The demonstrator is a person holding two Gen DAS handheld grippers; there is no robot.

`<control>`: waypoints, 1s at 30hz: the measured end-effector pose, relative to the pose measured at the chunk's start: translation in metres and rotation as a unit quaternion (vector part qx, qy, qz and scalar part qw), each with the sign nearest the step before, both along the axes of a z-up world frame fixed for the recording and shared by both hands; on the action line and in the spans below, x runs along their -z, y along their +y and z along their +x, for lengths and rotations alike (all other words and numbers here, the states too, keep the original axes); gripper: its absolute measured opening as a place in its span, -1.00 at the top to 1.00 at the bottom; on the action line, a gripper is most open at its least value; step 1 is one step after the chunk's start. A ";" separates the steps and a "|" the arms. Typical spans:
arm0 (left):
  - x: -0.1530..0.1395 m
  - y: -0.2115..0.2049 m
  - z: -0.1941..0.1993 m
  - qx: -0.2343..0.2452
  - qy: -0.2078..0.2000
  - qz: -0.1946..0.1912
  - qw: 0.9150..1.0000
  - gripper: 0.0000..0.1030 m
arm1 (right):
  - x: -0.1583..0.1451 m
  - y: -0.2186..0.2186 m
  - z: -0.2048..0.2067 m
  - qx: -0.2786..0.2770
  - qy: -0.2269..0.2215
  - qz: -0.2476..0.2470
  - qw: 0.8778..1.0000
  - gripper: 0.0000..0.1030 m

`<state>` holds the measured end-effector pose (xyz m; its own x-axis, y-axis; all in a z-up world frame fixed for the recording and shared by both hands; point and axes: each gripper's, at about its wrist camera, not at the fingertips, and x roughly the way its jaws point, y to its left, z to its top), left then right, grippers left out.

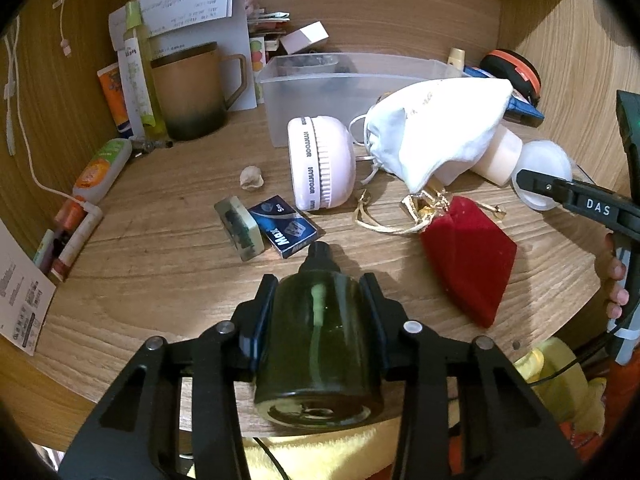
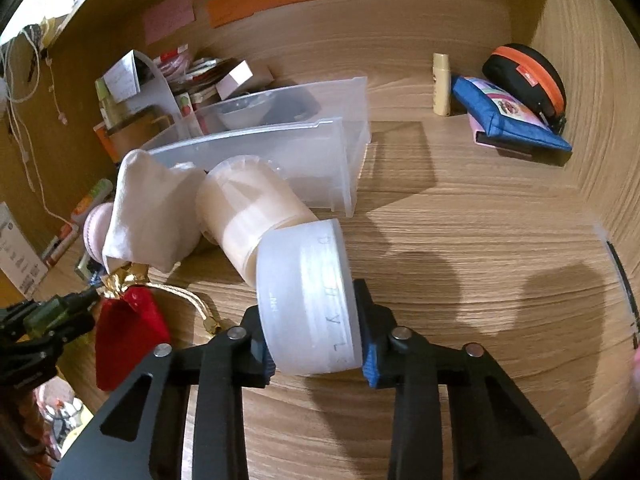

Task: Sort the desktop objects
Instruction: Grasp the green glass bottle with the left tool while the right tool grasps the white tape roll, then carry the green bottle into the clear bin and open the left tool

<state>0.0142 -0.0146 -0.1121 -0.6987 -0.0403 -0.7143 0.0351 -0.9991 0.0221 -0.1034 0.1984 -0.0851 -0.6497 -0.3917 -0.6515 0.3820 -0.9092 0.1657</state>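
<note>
Left gripper [image 1: 320, 320] clamps the green bottle [image 1: 318, 344] over the tabletop's [image 1: 160, 264] front edge; right gripper [image 2: 316, 344] pinches the frosted-cap bottle [image 2: 280, 256] mid-tabletop — lift level into clear bin [image 2: 320, 152].

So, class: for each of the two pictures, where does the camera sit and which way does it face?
Left wrist: behind the left gripper clamping a green bottle, facing the desk's back wall; right gripper at right.
Right wrist: behind the right gripper clamping a frosted cap, facing the back right corner.
Shared: clear bin, red pouch.
</note>
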 end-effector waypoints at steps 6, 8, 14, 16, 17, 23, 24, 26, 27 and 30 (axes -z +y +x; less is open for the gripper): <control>-0.008 0.002 0.000 -0.008 0.011 -0.002 1.000 0.21 | -0.009 0.006 0.007 0.001 0.012 -0.021 1.000 0.48; -0.014 0.003 0.001 -0.009 0.022 -0.005 1.000 0.21 | -0.014 0.008 0.010 0.002 0.020 -0.024 1.000 0.48; -0.031 0.005 -0.003 -0.008 0.049 -0.016 0.999 0.21 | -0.029 0.014 0.018 0.005 0.041 -0.030 0.999 0.48; -0.037 0.006 -0.004 -0.007 0.057 -0.017 0.998 0.21 | -0.034 0.017 0.019 0.009 0.045 -0.035 0.998 0.48; -0.039 0.006 -0.005 -0.007 0.061 -0.018 0.998 0.21 | -0.036 0.018 0.020 0.011 0.048 -0.037 0.998 0.48; -0.056 0.008 -0.012 -0.005 0.083 -0.023 0.996 0.21 | -0.057 0.023 0.029 0.013 0.075 -0.039 0.996 0.48; -0.059 0.008 -0.014 -0.004 0.085 -0.024 0.996 0.21 | -0.060 0.023 0.030 0.014 0.081 -0.037 0.996 0.48; -0.064 0.010 -0.019 -0.002 0.090 -0.026 0.996 0.21 | -0.067 0.024 0.032 0.013 0.091 -0.038 0.995 0.48; -0.067 0.010 -0.022 -0.001 0.092 -0.028 0.995 0.21 | -0.071 0.024 0.032 0.012 0.096 -0.038 0.995 0.48; -0.073 0.011 -0.028 0.002 0.097 -0.029 0.995 0.21 | -0.081 0.024 0.032 0.013 0.107 -0.038 0.993 0.48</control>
<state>-0.0140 -0.0036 -0.0388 -0.8238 -0.0741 -0.5620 0.0405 -0.9966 0.0720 -0.0713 0.2224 -0.0045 -0.7811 -0.4163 -0.4654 0.3928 -0.9070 0.1520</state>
